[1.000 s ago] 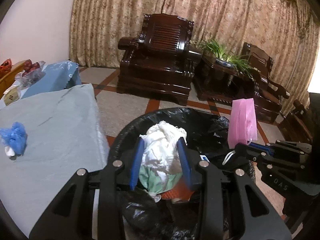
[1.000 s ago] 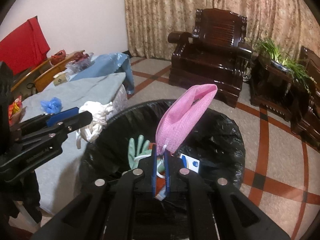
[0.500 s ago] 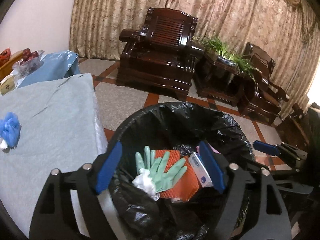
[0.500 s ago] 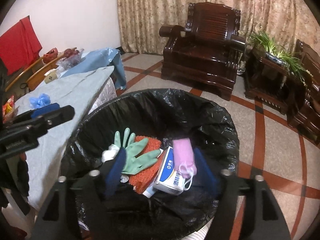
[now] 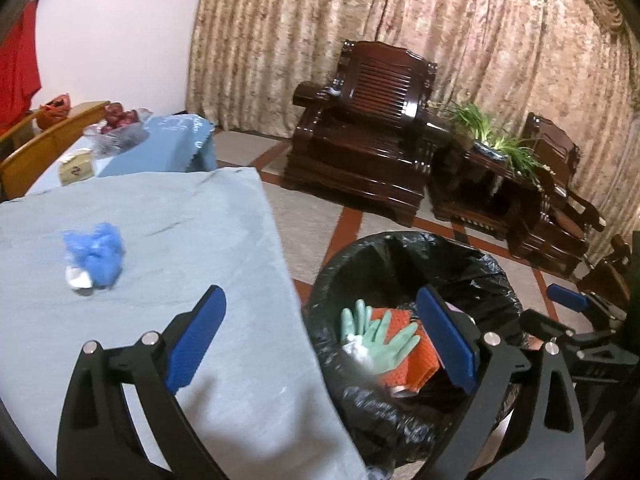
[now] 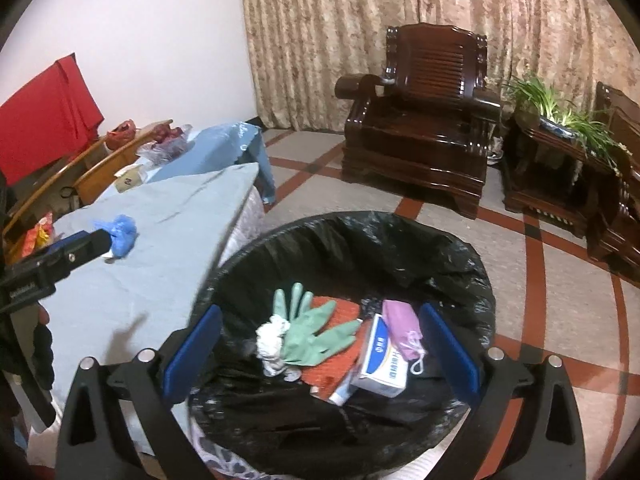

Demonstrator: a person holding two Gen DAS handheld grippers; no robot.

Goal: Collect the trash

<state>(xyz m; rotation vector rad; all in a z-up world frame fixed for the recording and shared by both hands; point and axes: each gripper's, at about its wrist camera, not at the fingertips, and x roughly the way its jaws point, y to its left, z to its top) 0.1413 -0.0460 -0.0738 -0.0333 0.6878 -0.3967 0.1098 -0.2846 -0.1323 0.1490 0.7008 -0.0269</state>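
Both the left tongs and right tongs are seen opening wide, nothing held. Gloves, mask and box lie in the bin; a blue wad lies on the surface at ten o'clock.

The bin stands just right of the table. In it lie gloves, a box and a mask. A crumpled wad sits on the table. Armchairs stand behind.
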